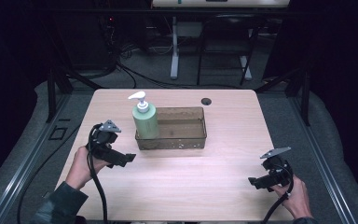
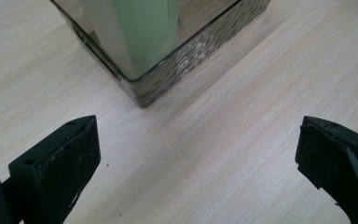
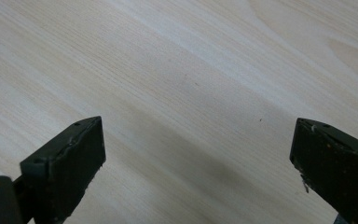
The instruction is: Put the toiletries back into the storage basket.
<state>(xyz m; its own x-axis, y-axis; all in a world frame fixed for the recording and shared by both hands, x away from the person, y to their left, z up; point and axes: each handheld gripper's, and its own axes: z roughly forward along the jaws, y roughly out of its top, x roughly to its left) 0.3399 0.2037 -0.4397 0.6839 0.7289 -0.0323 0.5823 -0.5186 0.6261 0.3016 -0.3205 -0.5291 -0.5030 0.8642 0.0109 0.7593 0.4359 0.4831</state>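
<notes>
A pale green pump bottle [image 1: 145,119] with a white pump head stands upright in the left end of a clear smoky rectangular bin [image 1: 186,140] on the wooden table [image 1: 191,186]. My left gripper [image 1: 129,157] is open, low over the table just left of the bin's near left corner. In the left gripper view that corner of the bin [image 2: 168,79] and the bottle's base [image 2: 144,32] lie ahead of the wide-apart jaws. My right gripper [image 1: 252,182] is open near the table's front right, above bare wood, as the right gripper view [image 3: 198,140] confirms.
A dark round grommet hole [image 1: 206,101] sits in the table behind the bin. Table legs, cables and a desk frame [image 1: 175,56] stand on the floor beyond. The bin's right part holds nothing. Dark rails flank the table.
</notes>
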